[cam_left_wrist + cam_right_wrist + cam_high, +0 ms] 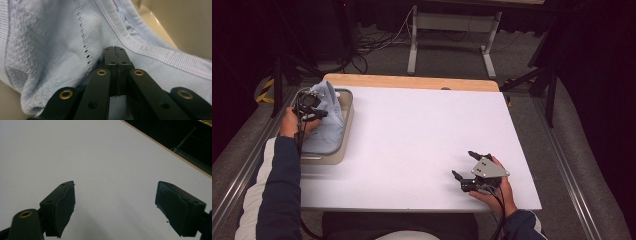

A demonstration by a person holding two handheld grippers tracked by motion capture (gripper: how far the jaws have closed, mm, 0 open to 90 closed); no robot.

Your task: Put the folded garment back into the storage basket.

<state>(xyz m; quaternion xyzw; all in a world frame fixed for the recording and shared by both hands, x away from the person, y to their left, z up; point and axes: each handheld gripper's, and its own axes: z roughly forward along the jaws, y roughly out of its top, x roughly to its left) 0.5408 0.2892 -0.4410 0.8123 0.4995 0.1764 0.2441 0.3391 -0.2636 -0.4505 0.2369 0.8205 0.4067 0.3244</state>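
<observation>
At the left edge of the high view, the left claw (314, 114) is clamped shut on a pale blue knitted cloth (328, 122) heaped in a beige plastic tray (346, 131) on the white tabletop (422, 135). Lower right, the right claw (465, 165) gapes wide, holding nothing

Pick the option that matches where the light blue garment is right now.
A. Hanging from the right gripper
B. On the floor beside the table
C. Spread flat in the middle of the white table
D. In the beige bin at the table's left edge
D: the high view shows the light blue garment heaped in the beige bin at the table's left edge, with the left gripper shut on its fabric.
</observation>
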